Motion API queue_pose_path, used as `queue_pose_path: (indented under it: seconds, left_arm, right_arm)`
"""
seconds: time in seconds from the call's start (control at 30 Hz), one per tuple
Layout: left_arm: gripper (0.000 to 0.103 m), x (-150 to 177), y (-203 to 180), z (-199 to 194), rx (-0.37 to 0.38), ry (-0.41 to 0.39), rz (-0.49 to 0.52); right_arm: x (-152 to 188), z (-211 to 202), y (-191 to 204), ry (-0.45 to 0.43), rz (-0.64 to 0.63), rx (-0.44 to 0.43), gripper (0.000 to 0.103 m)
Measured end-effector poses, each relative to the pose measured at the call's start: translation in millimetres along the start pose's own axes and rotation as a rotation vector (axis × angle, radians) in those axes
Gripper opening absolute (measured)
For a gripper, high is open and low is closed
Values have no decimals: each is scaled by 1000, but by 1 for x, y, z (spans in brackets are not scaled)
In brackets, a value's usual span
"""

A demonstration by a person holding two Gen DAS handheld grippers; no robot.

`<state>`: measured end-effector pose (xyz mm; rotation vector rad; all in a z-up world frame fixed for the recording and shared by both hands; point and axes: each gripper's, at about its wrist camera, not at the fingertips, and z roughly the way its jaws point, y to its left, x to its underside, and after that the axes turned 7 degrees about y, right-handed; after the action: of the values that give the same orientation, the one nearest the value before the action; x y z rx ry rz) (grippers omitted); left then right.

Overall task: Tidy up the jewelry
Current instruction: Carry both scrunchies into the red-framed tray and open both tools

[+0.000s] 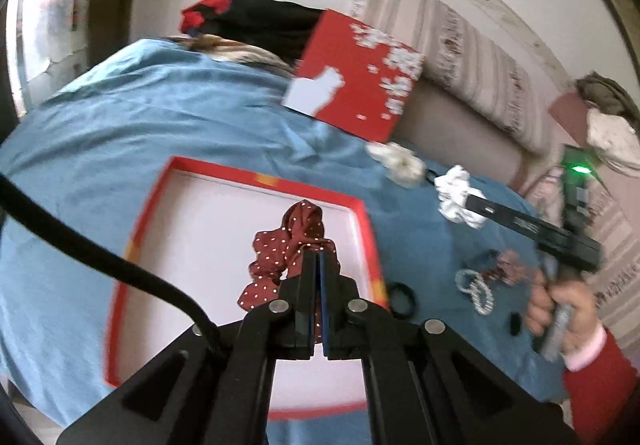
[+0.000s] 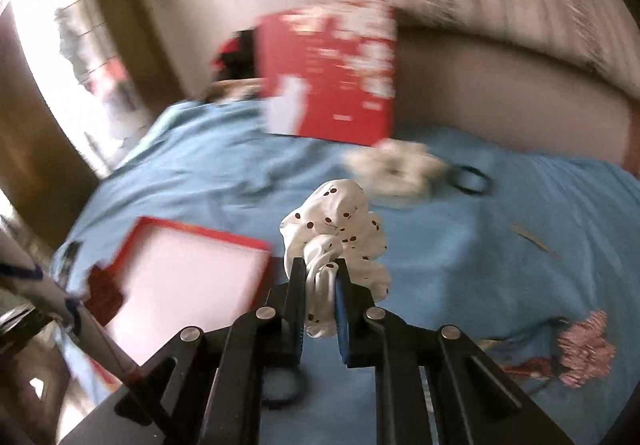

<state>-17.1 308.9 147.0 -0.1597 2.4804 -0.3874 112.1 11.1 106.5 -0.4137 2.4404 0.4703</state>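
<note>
Two scrunchies gripped above the red tray (image 1: 362, 221).
Left gripper (image 1: 319, 259) pinches the red scrunchie (image 1: 286, 245); right gripper (image 2: 320, 265) clamps the white scrunchie (image 2: 344, 213); tray inside looks white.

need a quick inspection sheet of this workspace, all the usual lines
surface: blue cloth, wrinkled.
job's things: open red tray, white inside, holds nothing; dark red dotted scrunchie and white dotted scrunchie gripped; cream scrunchie, black hair ties, beaded bracelets on cloth.
clutter: red box lid propped upright.
grippers: left gripper shut on dark red scrunchie; right gripper shut on white one.
cables: black cable at left gripper.
surroundings: striped cushion, pale wall, bright window at left.
</note>
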Motion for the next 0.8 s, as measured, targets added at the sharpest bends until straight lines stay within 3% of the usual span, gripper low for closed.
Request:
queue_pose_path:
  seconds: [0.13, 0.27, 0.5, 0.6, 0.63, 0.67, 0.8]
  left_arm:
    - [1, -23, 28, 22, -109, 3, -15]
    - [1, -35, 50, 49, -184, 28, -49]
    - [2, -34, 75, 80, -242, 67, -98]
    - [13, -31, 75, 78, -257, 60, -96]
    - [22, -29, 73, 75, -267, 55, -93]
    - [28, -28, 72, 72, -278, 50, -92]
    - [32, -20, 64, 56, -311, 27, -86]
  right_arm:
    - [0, 25, 61, 38, -94, -53, 14]
    - [4, 75, 101, 118, -129, -64, 14]
    - [19, 121, 118, 194, -177, -21, 19]
    - [19, 122, 120, 191, -180, -28, 39]
    - [19, 119, 121, 185, -183, -29, 45]
    - [19, 115, 123, 177, -186, -28, 47]
    - [17, 95, 127, 141, -185, -34, 54]
